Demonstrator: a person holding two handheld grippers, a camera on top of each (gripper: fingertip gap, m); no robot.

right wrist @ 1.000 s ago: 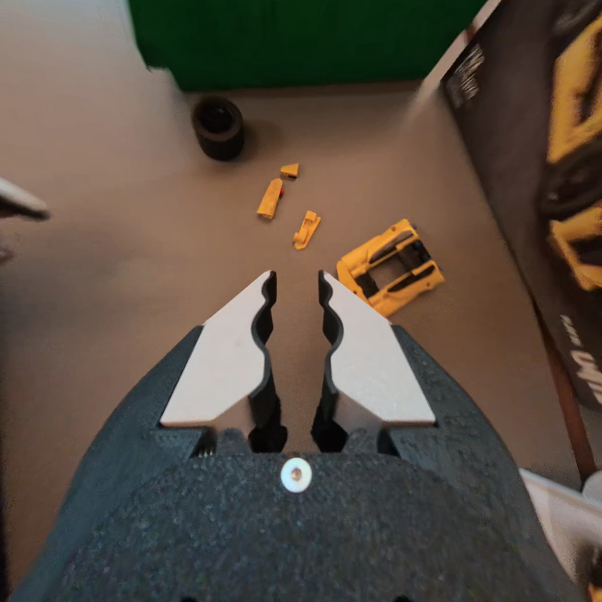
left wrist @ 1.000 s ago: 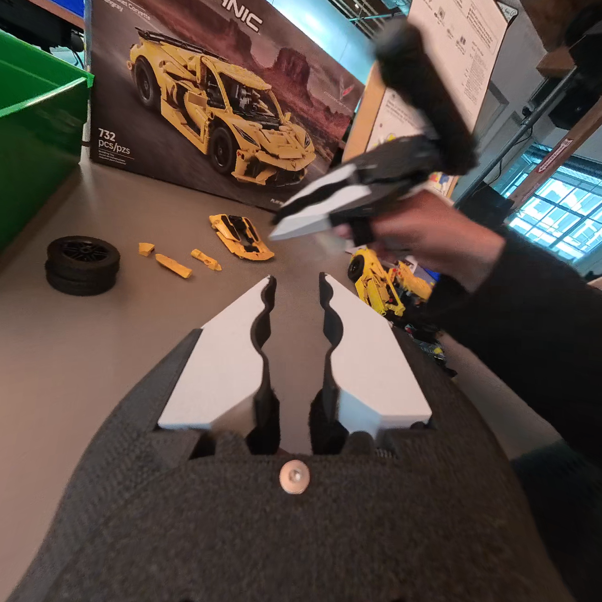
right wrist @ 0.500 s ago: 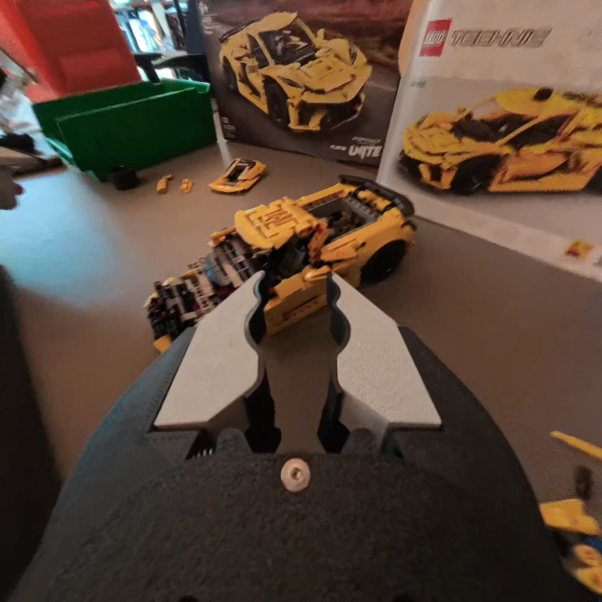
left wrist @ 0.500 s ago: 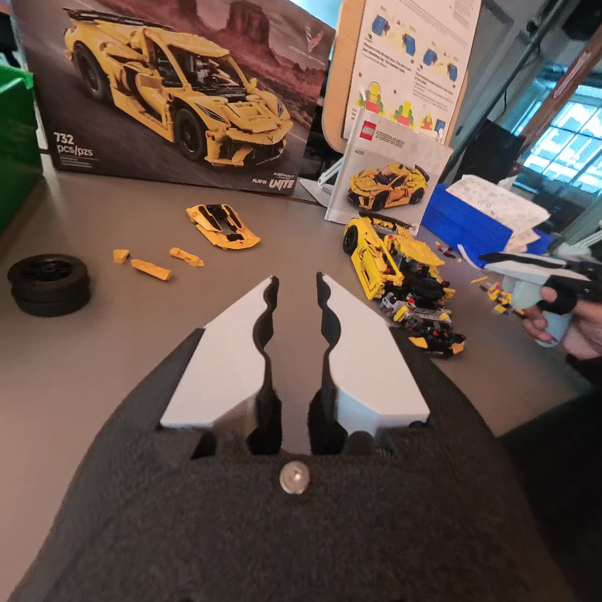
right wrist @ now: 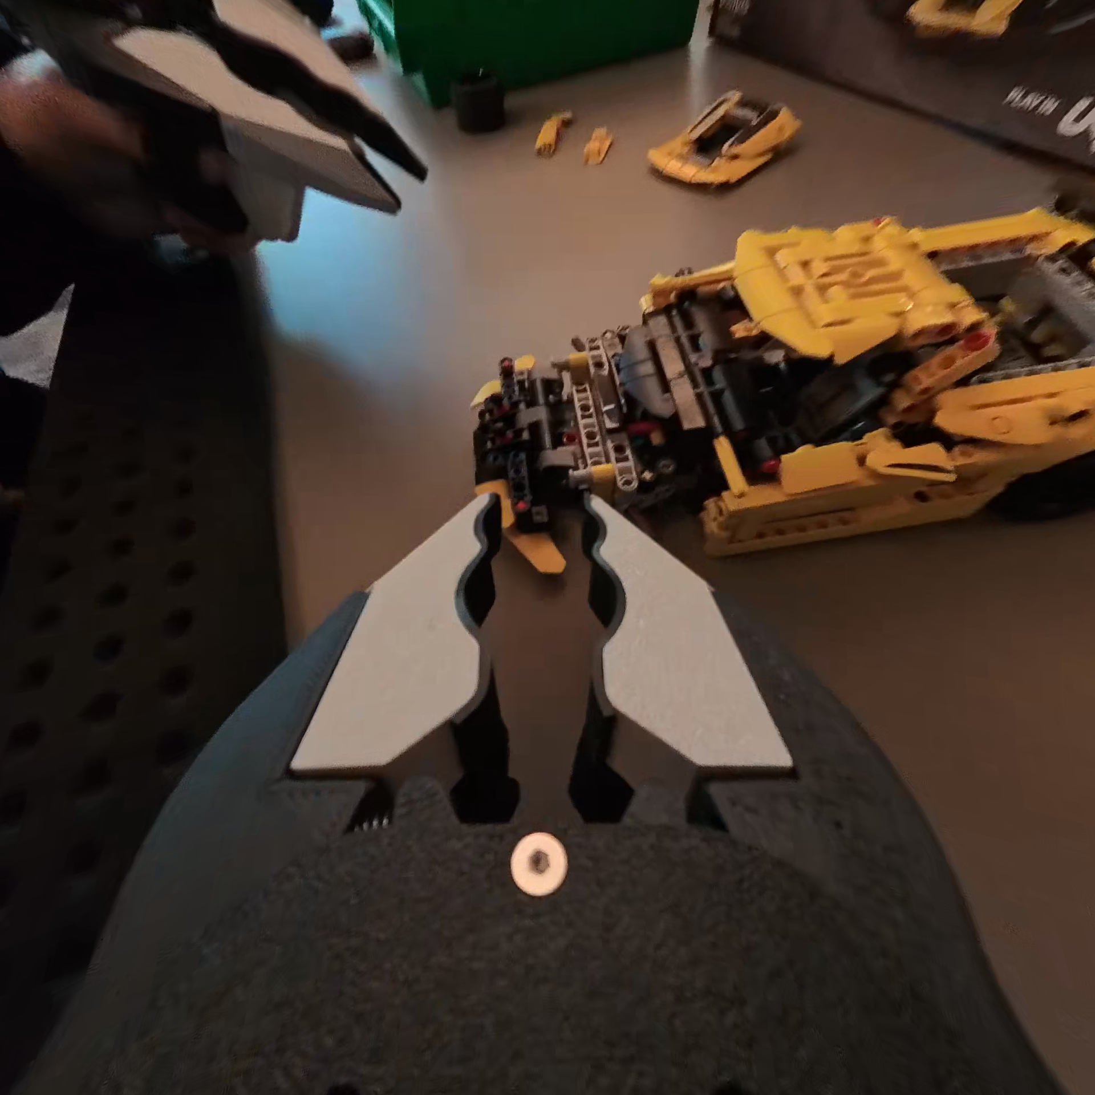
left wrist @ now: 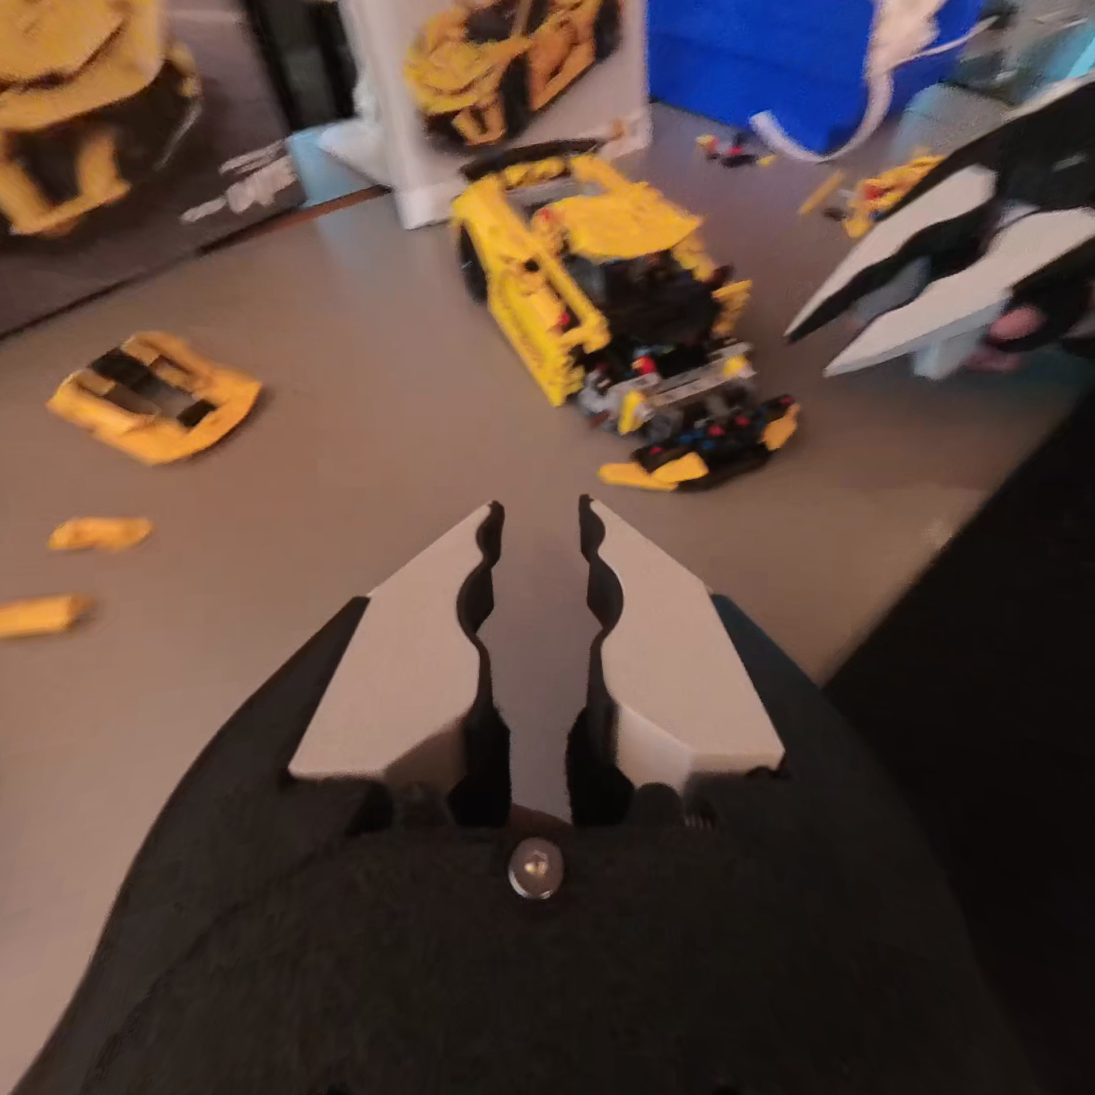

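Left gripper [left wrist: 540, 509] hovers over bare grey counter [left wrist: 367, 332], jaws slightly spread, nothing between them. Nearest thing is the half-built yellow brick car [left wrist: 598, 296] just ahead, nose toward the camera, not touching. Right gripper [right wrist: 539, 503] is also slightly spread and holds nothing; its tips sit right at the car's [right wrist: 800, 403] stripped black front end, with a loose-looking yellow fin [right wrist: 536, 548] showing in the gap. Whether the tips touch the car is unclear. Each gripper shows in the other's view, both blurred.

Risk, judged: the front end looks exposed, with small beams and pins; a sideways nudge from the right tips could pop pieces off or slide the whole car across the smooth top. Both views are blurred, so a quick close could miss or clip the fin.

Surface: smooth grey counter, slightly glossy. A detached yellow body panel [left wrist: 157, 397] lies well left of the car, with small yellow bits [left wrist: 101, 533] nearby. A green bin [right wrist: 533, 35] with a black wheel stack [right wrist: 479, 103] in front stands at the back, plus a dark box with a car picture [left wrist: 89, 118], a white booklet [left wrist: 515, 77] and a blue bag [left wrist: 770, 65]. Room is dim.
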